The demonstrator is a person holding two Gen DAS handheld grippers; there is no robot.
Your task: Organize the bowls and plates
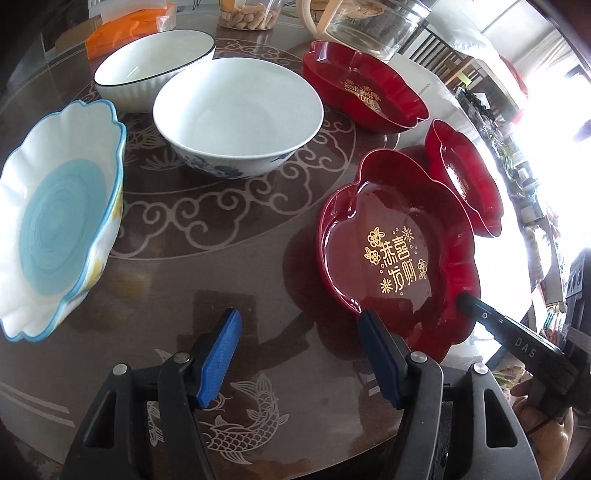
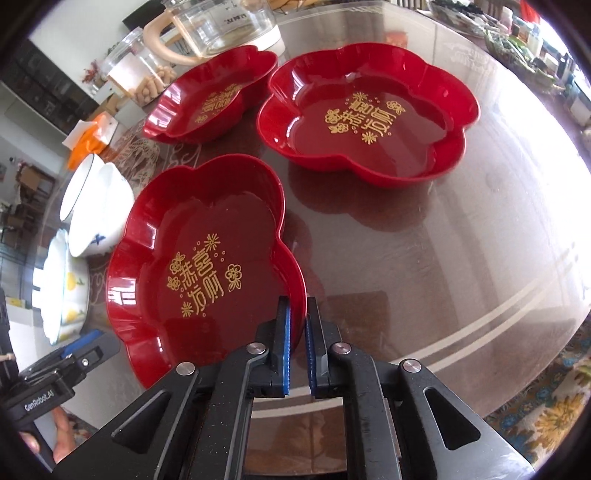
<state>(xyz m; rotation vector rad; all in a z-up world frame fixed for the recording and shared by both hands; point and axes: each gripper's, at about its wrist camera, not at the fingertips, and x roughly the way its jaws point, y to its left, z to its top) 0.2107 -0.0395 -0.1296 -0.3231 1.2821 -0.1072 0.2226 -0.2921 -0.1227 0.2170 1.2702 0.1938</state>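
Three red flower-shaped plates with gold lettering sit on the glass table. My right gripper [image 2: 297,325] is shut on the near rim of the closest red plate [image 2: 207,266], which also shows in the left wrist view [image 1: 399,258]. A second red plate [image 2: 365,110] lies behind it and a third [image 2: 210,99] at the back left. My left gripper [image 1: 297,328] is open and empty over the table, its right finger beside the held plate's rim. A plain white bowl [image 1: 236,114], a black-rimmed white bowl [image 1: 151,66] and a blue-and-white scalloped bowl [image 1: 55,236] stand to the left.
A glass kettle [image 2: 221,26], a glass jar of snacks [image 2: 140,74] and an orange packet [image 1: 129,26] stand at the table's back edge. Clutter lines the far right edge [image 2: 517,44]. The table's front edge [image 2: 480,354] curves near my right gripper.
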